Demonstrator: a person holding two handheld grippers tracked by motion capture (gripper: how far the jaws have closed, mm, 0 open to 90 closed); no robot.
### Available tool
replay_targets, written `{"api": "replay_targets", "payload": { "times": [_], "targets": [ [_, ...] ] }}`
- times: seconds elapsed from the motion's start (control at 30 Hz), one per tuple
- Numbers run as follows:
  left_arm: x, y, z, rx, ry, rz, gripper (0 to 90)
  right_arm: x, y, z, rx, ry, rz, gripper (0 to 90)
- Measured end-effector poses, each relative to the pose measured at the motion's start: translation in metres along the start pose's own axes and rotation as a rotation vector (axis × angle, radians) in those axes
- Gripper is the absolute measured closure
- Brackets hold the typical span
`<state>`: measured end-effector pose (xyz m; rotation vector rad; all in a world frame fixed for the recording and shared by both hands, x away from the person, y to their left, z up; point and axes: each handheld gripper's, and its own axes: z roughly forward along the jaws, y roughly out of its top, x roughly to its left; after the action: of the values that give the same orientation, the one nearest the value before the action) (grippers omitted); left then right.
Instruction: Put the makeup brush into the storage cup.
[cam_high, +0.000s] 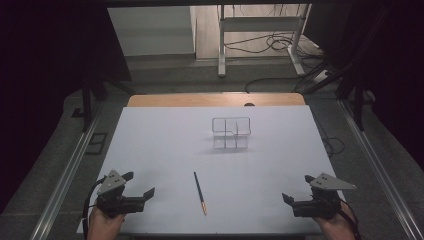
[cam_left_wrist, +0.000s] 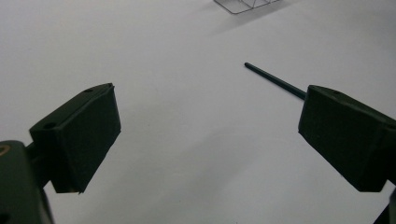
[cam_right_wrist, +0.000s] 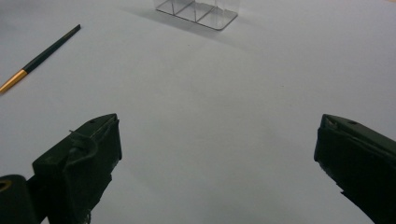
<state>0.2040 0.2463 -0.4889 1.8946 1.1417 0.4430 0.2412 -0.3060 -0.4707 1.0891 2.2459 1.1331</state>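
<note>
High view is showing both tongs released — left tongs (cam_high: 139, 186) should be straddling the brush (cam_high: 200, 193) mid-handle, right tongs (cam_high: 296, 190) waiting.

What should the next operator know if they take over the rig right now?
Left gripper: open, nothing held, near the table's front-left corner.
Right gripper: open, nothing held, near the front-right corner.
Pen: dark with a gold end, lying flat between the two grippers, touched by neither.
Clear divided organizer: upright farther back, appears to hold nothing.
Done: nothing so far.
Left, probably: pick up the pen and place it in the organizer.
</note>
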Motion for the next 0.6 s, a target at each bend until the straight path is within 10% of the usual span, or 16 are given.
{"api": "replay_targets", "payload": {
  "times": [0.6],
  "targets": [
    [0.0024, -0.0008, 0.0026, 0.067, -0.026, -0.043, 1.0, 0.0027, -0.0002, 0.0018, 0.003, -0.017, -0.040, 0.0]
  ]
}}
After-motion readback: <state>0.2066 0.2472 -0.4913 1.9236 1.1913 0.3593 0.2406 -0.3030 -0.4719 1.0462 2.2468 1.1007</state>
